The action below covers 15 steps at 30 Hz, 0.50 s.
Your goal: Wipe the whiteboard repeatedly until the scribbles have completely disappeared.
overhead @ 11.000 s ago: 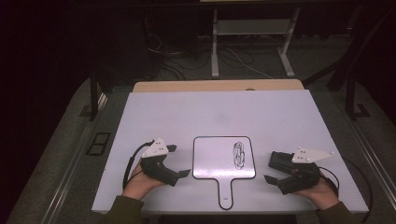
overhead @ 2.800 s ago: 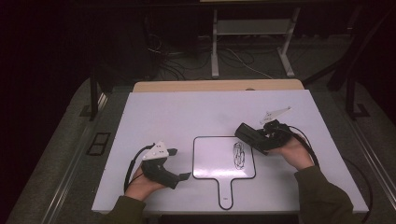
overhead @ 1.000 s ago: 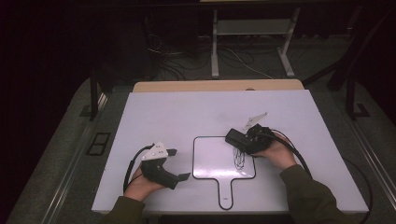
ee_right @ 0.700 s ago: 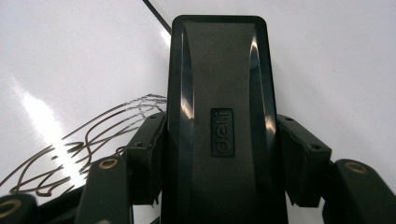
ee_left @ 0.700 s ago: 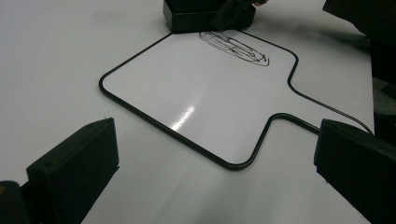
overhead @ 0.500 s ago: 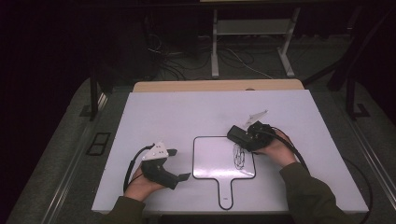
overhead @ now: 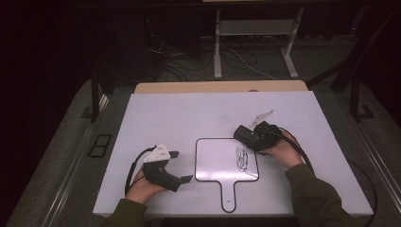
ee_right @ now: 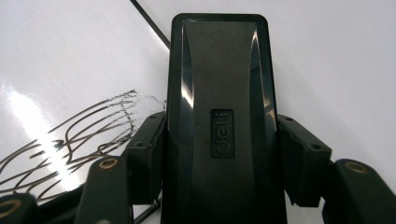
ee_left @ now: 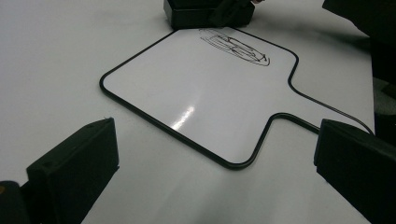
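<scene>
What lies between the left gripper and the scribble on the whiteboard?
Just bare surface: a strip of table, then the clean part of the whiteboard between the open left gripper and the scribble, seen clearly in the left gripper view.

Past the far edge of the white table (overhead: 189,113), a strip of light wood (overhead: 220,87) runs along its width. Behind that, a pale metal stand (overhead: 255,33) rests on the grey floor (overhead: 66,142), with loose cables (overhead: 236,59) tangled at its feet. Dark posts (overhead: 94,94) flank the table, and a small black plate (overhead: 99,145) lies on the floor at left.
</scene>
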Motion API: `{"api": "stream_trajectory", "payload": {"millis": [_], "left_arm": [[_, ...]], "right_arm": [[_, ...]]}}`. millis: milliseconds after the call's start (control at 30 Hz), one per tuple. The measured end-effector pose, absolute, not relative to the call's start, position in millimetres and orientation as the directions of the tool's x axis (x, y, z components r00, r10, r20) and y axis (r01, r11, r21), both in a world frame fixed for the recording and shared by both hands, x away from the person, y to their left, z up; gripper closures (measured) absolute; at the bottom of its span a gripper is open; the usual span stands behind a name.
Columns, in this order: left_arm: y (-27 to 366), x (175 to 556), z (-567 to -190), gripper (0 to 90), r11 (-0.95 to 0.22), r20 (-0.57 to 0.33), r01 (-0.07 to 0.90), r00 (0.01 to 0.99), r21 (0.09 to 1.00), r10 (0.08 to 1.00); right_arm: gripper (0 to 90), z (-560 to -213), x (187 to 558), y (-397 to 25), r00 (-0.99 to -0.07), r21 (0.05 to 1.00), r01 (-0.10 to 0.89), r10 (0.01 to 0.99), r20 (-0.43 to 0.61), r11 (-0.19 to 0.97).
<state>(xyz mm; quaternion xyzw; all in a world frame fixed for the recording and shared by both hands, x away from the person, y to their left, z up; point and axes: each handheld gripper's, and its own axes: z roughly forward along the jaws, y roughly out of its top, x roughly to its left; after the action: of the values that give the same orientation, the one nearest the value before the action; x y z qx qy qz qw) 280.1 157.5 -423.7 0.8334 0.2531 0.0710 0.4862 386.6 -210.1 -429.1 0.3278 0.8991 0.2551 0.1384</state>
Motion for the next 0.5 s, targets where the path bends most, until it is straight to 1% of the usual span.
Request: {"api": "stream_trajectory", "payload": {"millis": [100,267,500], "left_arm": [[157,280,-423,0.0,-0.403,-0.127,0.354,0.862,0.844,0.490],[157,280,-423,0.0,-0.404,-0.125,0.352,0.863,0.844,0.490],[157,280,-424,0.0,-0.399,-0.129,0.354,0.862,0.846,0.491]], "right_arm": [[38.8,-429,384,-206,-0.749,0.547,0.514,0.656,-0.088,0.660],[38.8,-428,378,-197,-0.784,0.541,0.486,0.616,-0.077,0.686],[38.8,-429,385,-209,-0.743,0.542,0.528,0.664,-0.079,0.654]]}}
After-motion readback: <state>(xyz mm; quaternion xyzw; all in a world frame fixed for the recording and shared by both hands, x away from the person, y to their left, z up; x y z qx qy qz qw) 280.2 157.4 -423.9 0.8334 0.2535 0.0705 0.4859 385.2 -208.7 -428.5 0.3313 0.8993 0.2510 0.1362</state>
